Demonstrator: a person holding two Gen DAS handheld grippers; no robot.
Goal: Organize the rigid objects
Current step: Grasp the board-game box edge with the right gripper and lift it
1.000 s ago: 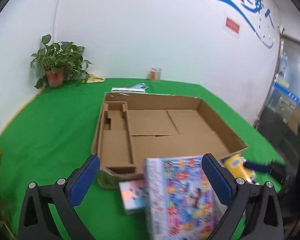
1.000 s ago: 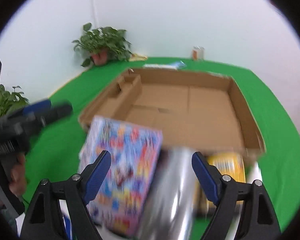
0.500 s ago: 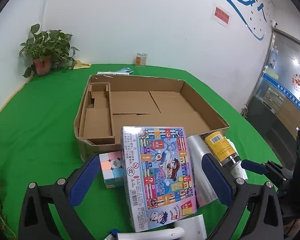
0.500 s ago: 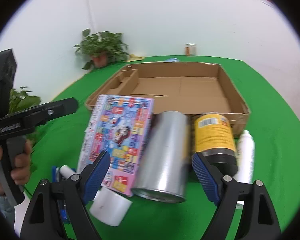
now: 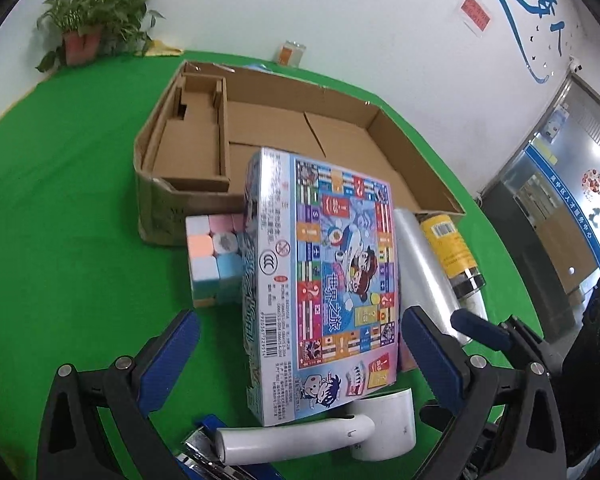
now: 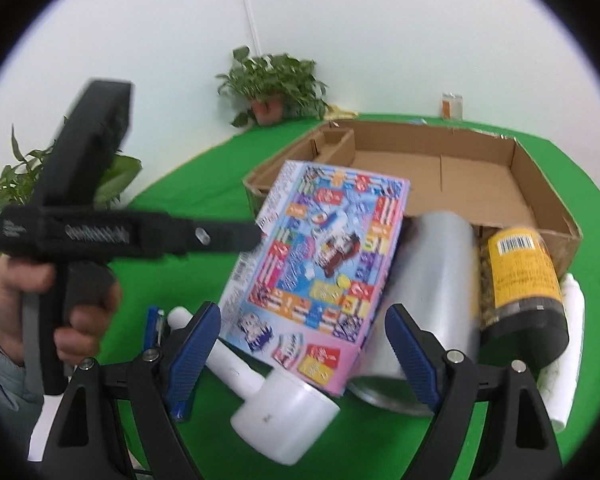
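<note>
A colourful board-game box (image 5: 340,272) (image 6: 320,256) lies tilted against the front of an open cardboard box (image 5: 284,128) (image 6: 480,184). My left gripper (image 5: 300,360) is open, its blue pads standing off either side of the game box's near end without touching it. My right gripper (image 6: 304,344) is open over the game box's near corner and a silver cylinder (image 6: 432,280) (image 5: 420,264). A pastel puzzle cube (image 5: 212,256) sits left of the game box. Right of the cylinder lies a yellow-labelled jar (image 6: 520,276) (image 5: 452,248).
A white handled device (image 5: 332,432) (image 6: 276,404) and a blue stapler (image 5: 208,440) lie at the near edge. A white bottle (image 6: 568,344) lies beyond the jar. Potted plants (image 6: 272,80) and a small jar (image 5: 290,52) stand by the wall. A hand (image 6: 40,300) holds the left gripper.
Both grippers have tipped downward and come closer to the pile. The game box, cylinder and jar now fill the views. Neither gripper has taken hold of anything.
</note>
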